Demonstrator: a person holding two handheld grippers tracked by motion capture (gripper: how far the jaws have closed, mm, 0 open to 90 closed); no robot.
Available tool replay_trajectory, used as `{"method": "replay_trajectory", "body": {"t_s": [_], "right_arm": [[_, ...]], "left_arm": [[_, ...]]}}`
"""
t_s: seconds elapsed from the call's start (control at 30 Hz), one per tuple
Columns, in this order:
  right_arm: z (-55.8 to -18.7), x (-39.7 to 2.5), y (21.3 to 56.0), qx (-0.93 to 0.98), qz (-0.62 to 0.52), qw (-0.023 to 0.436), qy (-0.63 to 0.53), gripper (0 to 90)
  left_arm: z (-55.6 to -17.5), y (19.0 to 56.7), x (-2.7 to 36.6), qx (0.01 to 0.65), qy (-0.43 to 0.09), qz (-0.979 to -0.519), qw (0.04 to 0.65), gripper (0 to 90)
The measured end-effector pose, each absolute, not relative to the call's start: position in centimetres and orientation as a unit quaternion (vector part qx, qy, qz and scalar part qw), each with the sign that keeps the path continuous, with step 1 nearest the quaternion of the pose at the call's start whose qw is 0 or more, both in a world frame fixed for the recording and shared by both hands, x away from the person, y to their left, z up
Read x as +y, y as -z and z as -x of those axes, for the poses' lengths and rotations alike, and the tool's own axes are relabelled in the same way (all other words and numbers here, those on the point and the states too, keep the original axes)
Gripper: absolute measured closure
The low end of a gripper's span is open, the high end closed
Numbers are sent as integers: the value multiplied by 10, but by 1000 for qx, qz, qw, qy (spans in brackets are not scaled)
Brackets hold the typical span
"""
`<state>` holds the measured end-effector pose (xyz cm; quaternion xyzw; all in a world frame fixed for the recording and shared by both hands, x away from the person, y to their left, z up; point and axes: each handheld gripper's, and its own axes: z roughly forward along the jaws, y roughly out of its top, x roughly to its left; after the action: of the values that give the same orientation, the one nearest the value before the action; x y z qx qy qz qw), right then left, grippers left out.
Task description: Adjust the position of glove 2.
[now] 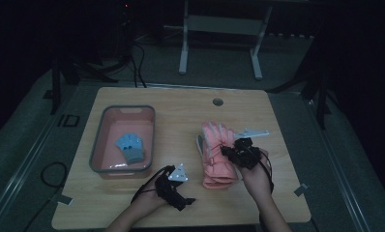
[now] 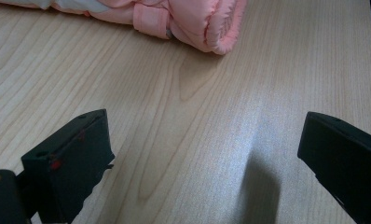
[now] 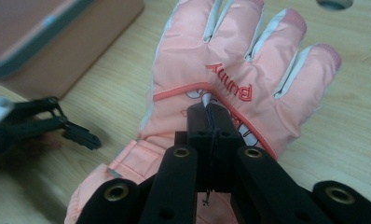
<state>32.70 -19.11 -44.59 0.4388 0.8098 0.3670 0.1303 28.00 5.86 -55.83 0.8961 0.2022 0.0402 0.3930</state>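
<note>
Item one, the pink glove [image 1: 216, 154]: we find it lying flat, fingers pointing away from us, right of centre on the wooden table [image 1: 181, 108], well apart from the far edge and the right edge, with bare wood all round it. Item two, the pink bin [image 1: 101, 129]: it stands to the left, holding a small blue-grey glove [image 1: 131, 148]; a strip of open table runs between the bin and the pink glove. Item three, our right gripper [image 1: 228, 149]: the hand comes in from the near edge, and the right gripper view shows its jaws pressed together, pinching the fabric on the back of the glove [image 3: 230, 88] just below the red lettering. Item four, our left gripper [image 1: 185, 200]: it rests low by the near edge, pointing right; the left gripper view shows its jaws spread wide over bare wood, with the glove's cuff [image 2: 193, 23] ahead and untouched.
</note>
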Motion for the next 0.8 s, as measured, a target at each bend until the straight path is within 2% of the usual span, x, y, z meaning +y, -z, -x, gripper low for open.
{"method": "replay_trajectory", "body": {"t_s": [0.37, 0.6, 0.7, 0.8], "right_arm": [[-344, -186, 480, 821, -445, 102, -341, 881], [-344, -188, 492, 818, -448, 97, -347, 825], [-344, -191, 489, 819, -441, 95, -355, 754], [-342, -194, 485, 821, -431, 94, -362, 610]], "left_arm": [[-280, 559, 59, 204, -39, -896, 392, 29], [-281, 559, 59, 203, -39, -897, 390, 29], [-280, 559, 59, 206, -39, -896, 391, 29], [-281, 559, 59, 208, -40, -895, 392, 29]]}}
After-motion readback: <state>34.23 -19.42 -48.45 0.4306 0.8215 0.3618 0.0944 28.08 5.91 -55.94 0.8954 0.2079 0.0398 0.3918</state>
